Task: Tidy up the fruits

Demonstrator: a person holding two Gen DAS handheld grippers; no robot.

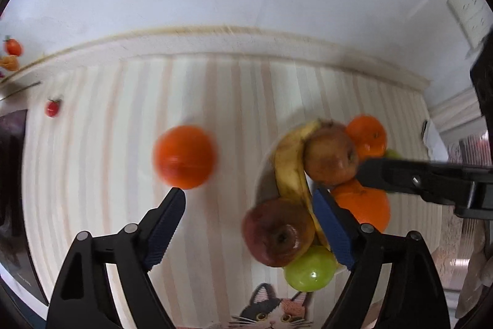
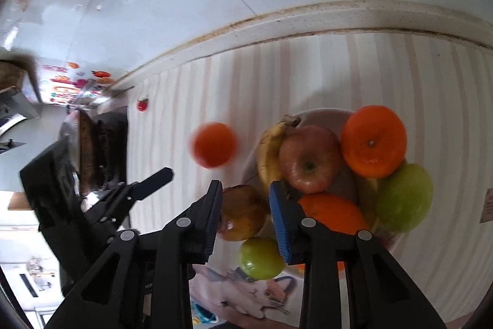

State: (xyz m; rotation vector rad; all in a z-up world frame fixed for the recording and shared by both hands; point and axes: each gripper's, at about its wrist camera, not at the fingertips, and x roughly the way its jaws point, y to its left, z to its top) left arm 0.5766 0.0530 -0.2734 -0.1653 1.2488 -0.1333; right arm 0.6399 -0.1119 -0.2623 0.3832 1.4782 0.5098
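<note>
Noting blurred round orange fruit (image 1: 185, 156) mid-frame: firm, smooth, rolls easily; I'd grip its widest girth. Left gripper (image 1: 249, 199) released; right gripper (image 2: 245, 193) narrowed, clamping nothing.

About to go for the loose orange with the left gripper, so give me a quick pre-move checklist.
1. Left gripper open and empty: ok.
2. Orange at rest: cannot tell, it is blurred.
3. Orange centred between the jaws: not ok, it sits off the left fingertip.
4. Right gripper holding nothing: ok, it hangs over the plate.
5. Free spot on the plate: not ok, it is piled with fruit.
</note>
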